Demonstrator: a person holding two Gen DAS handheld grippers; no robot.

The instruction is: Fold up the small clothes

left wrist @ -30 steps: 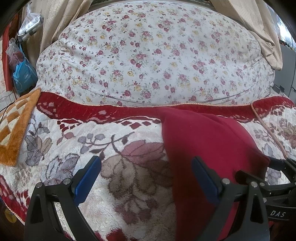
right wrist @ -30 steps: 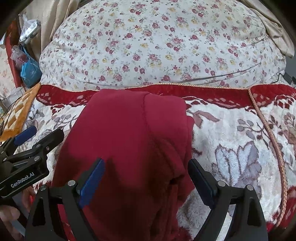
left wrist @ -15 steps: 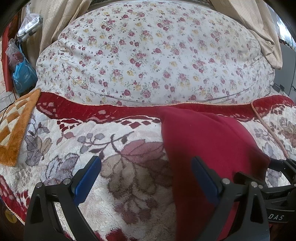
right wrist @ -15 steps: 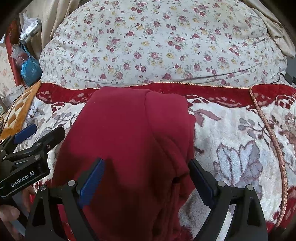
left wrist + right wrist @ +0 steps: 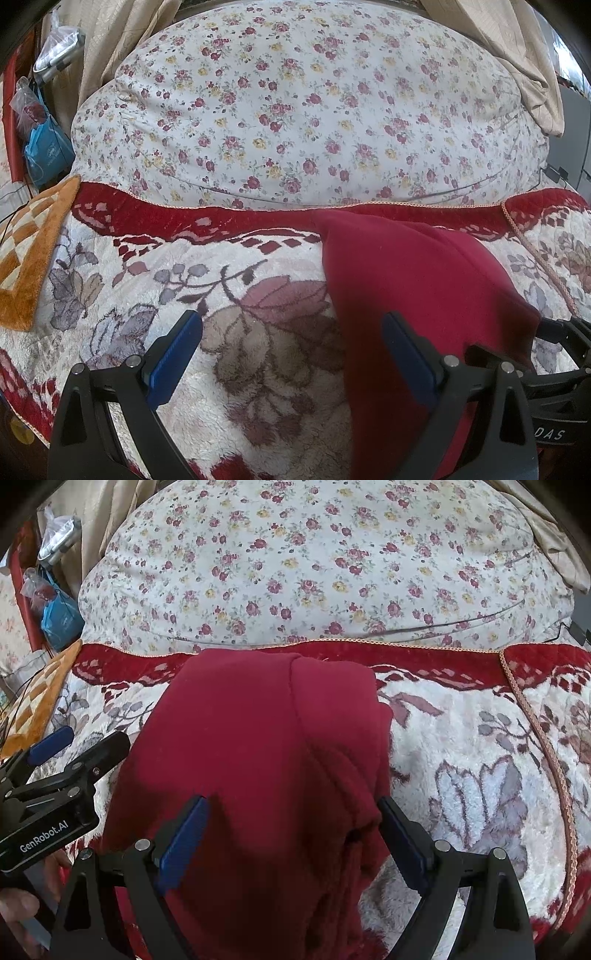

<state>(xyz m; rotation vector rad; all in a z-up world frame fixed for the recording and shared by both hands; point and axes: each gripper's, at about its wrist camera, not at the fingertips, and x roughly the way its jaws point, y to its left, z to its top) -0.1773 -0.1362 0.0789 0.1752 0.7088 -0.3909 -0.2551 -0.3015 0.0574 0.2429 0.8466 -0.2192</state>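
A dark red garment (image 5: 258,757) lies folded on the flowered plush blanket (image 5: 480,757); it also shows in the left wrist view (image 5: 413,288) at the right. My right gripper (image 5: 291,834) is open, its blue pads astride the garment's near part, above it. My left gripper (image 5: 291,350) is open over the blanket (image 5: 166,288), its right pad over the garment's left edge. The left gripper also shows at the left of the right wrist view (image 5: 74,753). Whether the pads touch the cloth is unclear.
A big floral quilt (image 5: 314,110) rises behind the blanket. An orange checked mat (image 5: 33,243) lies at the left. Bags (image 5: 44,147) and beige curtains (image 5: 517,55) stand at the back. A cable (image 5: 554,173) runs at the right.
The right gripper has crept slightly forward over the garment. The left gripper has barely moved. Both stay open.
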